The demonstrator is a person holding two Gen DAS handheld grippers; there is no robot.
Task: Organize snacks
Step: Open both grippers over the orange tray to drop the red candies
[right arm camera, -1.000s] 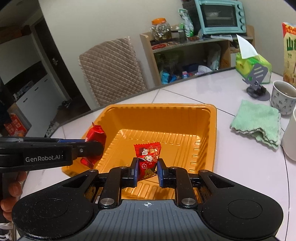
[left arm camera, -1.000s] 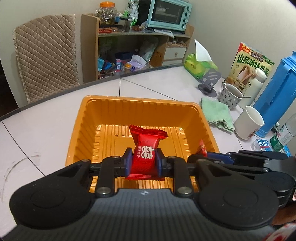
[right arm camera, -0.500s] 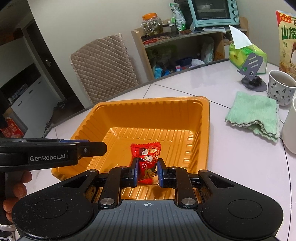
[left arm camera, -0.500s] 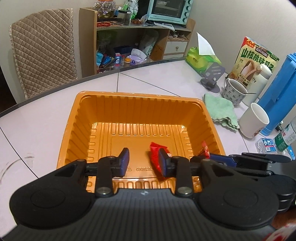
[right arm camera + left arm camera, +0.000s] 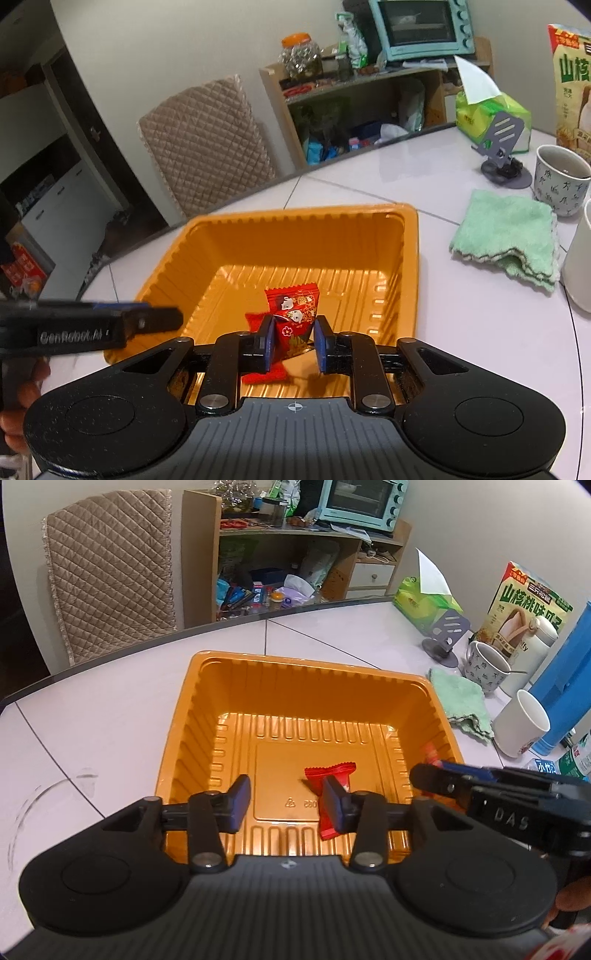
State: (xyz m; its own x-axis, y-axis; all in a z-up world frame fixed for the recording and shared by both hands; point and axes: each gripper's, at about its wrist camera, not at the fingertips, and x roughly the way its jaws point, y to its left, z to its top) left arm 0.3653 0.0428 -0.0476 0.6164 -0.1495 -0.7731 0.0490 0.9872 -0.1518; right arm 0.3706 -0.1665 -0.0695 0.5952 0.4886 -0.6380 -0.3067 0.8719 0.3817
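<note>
With both the left gripper [image 5: 284, 803] and right gripper [image 5: 293, 345] opening, let each red candy [image 5: 295, 314] drop clear into the orange tray [image 5: 295, 672] at frame centre before lifting away.

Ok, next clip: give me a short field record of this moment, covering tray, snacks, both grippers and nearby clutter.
tray: orange plastic tray on the white table
plain snack: red packet lying on the tray floor
printed snack: red patterned packet between the right pads, over the tray
left gripper: jaws opening, nothing gripped
right gripper: jaws opening, gap beside the packet
beside the tray: green cloth, patterned mug, white cup
</note>
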